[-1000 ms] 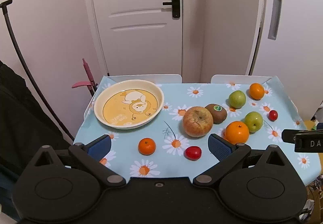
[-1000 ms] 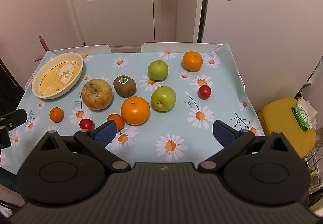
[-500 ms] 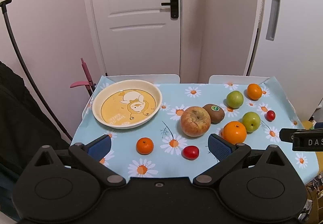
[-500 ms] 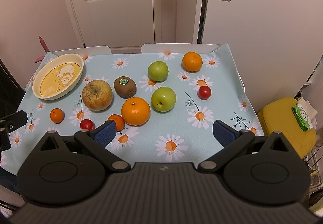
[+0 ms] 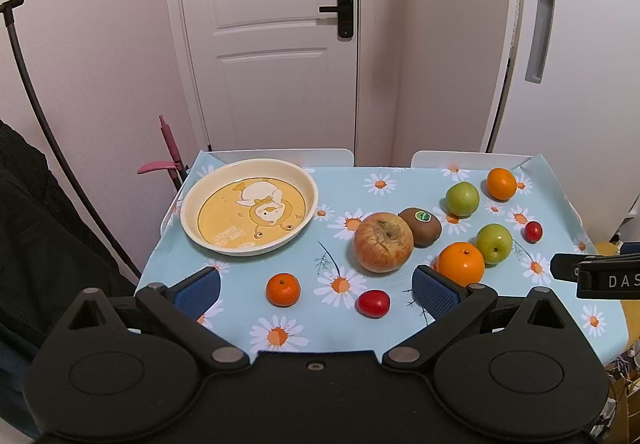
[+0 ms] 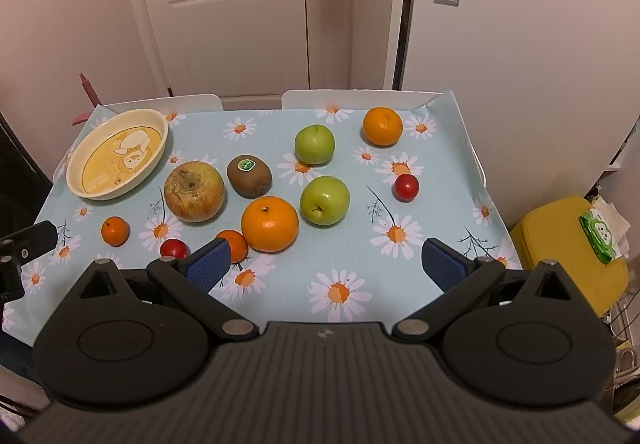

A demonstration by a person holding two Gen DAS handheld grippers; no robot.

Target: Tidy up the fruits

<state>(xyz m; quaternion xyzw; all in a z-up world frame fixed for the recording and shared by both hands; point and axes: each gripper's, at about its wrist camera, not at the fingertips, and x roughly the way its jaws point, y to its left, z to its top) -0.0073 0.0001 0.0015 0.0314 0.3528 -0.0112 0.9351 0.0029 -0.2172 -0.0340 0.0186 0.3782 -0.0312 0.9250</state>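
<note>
empty plate far left, fruit scattered, big orange blocking tangerine

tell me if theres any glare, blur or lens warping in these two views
Left wrist view: sharp, even indoor light, strong fisheye bowing of the door edges, dark corner vignette, a soft highlight on the near red fruit. Right wrist view: equally sharp, warmer tint, small glare spot on the near green apple, faint shadows under the fruit.

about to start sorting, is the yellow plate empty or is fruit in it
Empty. The plate shows only its printed cartoon; every fruit lies on the tablecloth.
</note>
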